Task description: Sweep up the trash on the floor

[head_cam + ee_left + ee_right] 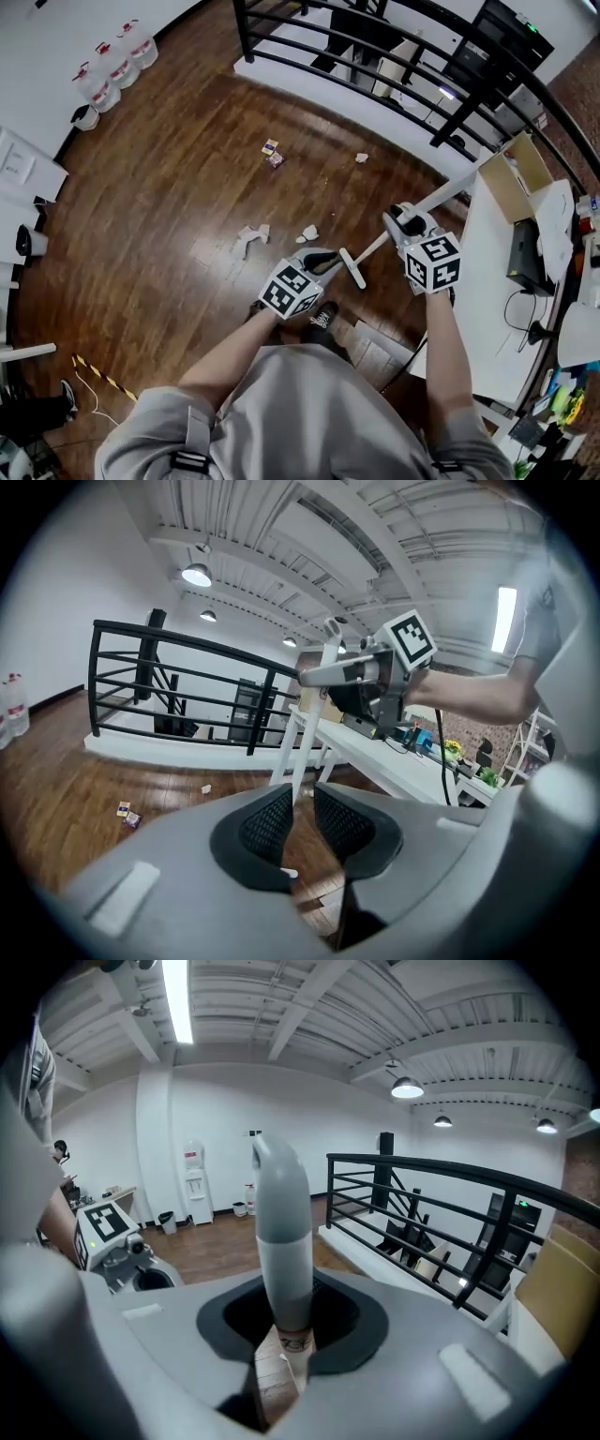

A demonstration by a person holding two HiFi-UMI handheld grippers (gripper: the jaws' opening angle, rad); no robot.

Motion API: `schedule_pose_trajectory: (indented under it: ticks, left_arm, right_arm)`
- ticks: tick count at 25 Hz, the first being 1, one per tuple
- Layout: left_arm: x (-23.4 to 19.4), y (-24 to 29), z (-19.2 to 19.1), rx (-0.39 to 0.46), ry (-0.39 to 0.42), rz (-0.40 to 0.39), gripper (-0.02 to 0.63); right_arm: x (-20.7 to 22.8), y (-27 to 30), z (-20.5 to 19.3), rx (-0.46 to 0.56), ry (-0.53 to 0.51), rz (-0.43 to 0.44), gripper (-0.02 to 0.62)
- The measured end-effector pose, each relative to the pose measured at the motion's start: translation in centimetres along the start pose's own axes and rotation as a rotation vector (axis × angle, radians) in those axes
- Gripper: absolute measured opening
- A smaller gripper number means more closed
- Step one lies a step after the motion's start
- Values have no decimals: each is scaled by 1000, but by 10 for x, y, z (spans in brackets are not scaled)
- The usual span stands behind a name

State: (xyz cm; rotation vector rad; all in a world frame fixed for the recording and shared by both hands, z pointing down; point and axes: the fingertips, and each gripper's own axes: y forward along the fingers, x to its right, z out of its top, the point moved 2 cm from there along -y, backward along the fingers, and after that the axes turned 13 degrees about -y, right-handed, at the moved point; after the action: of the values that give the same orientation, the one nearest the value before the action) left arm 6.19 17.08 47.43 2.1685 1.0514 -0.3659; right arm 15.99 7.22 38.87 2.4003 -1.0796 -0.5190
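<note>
A white broom [427, 208] slants from upper right down to its short head [352, 268] on the wooden floor. My right gripper [398, 223] is shut on the pole's upper part; in the right gripper view the grey grip end [281, 1232] sticks up from the jaws [286, 1321]. My left gripper [330, 261] is low down by the broom head. Its jaws [302, 827] stand apart, with the pole [309, 724] running down by the left pad and floor showing in the gap. Paper scraps [251, 236], [309, 232], [362, 157] and a small packet [272, 153] lie ahead.
A black railing [394, 66] runs along the far side. A white desk [492, 281] with a cardboard box [516, 173] and cables stands to the right. Water bottles [114, 64] stand by the wall at upper left. The person's shoe [323, 319] is just below the broom head.
</note>
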Motion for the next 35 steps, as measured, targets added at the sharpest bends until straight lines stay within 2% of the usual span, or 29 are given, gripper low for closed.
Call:
schedule_pose_trajectory:
  ticks: [5,11,22,25,31,35]
  left_arm:
    - [-11,-13,-27,-22,-9,-16,107]
    - [-37,-30,-48,-35,-7,14,153]
    - [-130,-118,-52,76,-62,216,194]
    - [-148,-146,-64,85,-81,250,149]
    - [-194,-190,-100,78,-121,326,144]
    - [-234,-194,-124,69,-147,367,150]
  right_arm:
    - [-55,-5,41,25,0,49,69]
    - [-111,-3,92,110,13,128,69]
    - [-230,39,182,252,-14,353,69]
    - [-259,57,191,255,-35,407,69]
    - [-312,102,191,211,-62,499,70]
    - [-322,140,174,173,-40,513,71]
